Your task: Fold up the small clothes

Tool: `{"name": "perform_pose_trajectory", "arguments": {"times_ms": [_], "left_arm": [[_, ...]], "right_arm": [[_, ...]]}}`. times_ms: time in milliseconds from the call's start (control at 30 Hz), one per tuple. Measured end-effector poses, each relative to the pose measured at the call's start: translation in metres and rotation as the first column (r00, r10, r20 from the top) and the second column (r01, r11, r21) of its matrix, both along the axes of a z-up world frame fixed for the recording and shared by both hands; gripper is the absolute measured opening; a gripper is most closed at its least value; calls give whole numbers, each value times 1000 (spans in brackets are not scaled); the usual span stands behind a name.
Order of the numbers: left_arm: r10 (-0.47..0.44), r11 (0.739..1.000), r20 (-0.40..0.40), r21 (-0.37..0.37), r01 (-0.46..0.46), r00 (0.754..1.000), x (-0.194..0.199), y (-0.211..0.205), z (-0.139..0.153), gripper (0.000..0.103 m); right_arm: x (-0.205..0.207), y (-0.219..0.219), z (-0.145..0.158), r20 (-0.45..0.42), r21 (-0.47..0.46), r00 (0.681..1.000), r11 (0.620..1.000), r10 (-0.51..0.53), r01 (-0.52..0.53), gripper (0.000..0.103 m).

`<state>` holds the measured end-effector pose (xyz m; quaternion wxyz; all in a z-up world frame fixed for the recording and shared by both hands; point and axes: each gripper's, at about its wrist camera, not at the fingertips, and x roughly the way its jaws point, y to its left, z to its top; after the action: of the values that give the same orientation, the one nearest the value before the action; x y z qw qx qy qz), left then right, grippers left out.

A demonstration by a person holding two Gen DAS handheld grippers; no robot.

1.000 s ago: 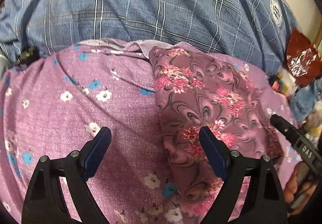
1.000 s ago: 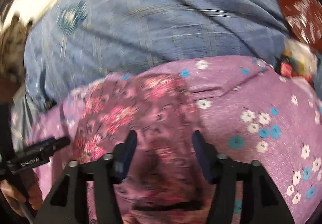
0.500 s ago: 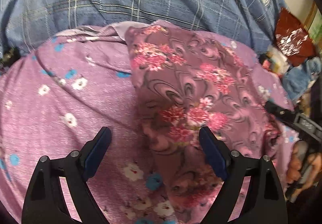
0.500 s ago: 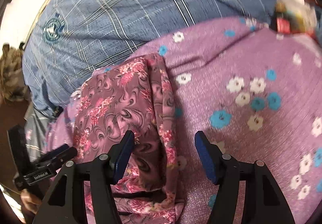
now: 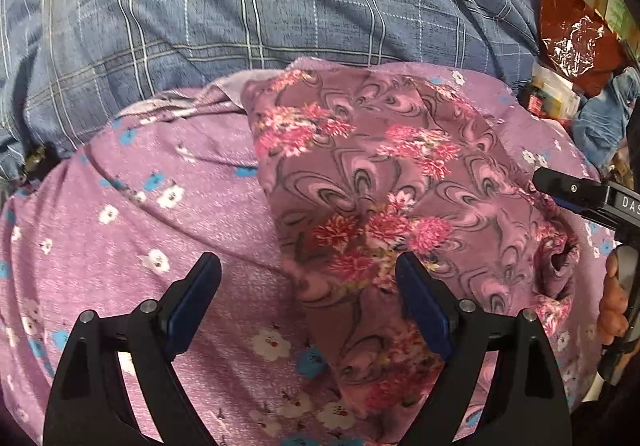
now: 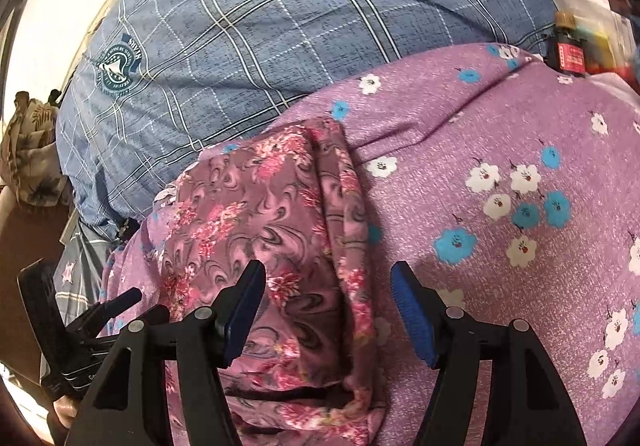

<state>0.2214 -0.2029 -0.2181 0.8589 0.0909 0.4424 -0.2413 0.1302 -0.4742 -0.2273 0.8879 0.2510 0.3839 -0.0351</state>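
A small mauve garment with pink flowers and grey swirls [image 5: 384, 185] lies folded into a long strip on a lilac cloth with white and blue flowers [image 5: 152, 213]. It also shows in the right wrist view [image 6: 256, 205], with its folded edge on the right. My left gripper [image 5: 308, 302] is open and empty over the garment's near left edge. My right gripper [image 6: 328, 306] is open and empty over the garment's near right edge. The right gripper's tip [image 5: 560, 185] shows at the garment's right side in the left wrist view.
A blue plaid sheet [image 5: 240, 5] covers the surface beyond the lilac cloth [image 6: 500, 165]. A dark red foil bag [image 5: 572, 33], a blue cloth [image 5: 604, 113] and small boxes [image 6: 572, 53] lie at the far right. A patterned cloth [image 6: 28, 149] hangs at the left.
Both grippers drew back slightly toward the garment's near end. The right wrist view swung, so the garment now lies more under the right gripper. Both stayed open.
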Motion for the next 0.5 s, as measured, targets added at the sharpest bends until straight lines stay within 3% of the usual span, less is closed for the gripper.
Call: {"name": "perform_pose_trajectory", "arguments": {"times_ms": [500], "left_arm": [[9, 1000, 15, 18, -9, 1000, 1, 2, 1, 90]], "right_arm": [[12, 15, -1, -6, -18, 1000, 1000, 3, -3, 68]]}}
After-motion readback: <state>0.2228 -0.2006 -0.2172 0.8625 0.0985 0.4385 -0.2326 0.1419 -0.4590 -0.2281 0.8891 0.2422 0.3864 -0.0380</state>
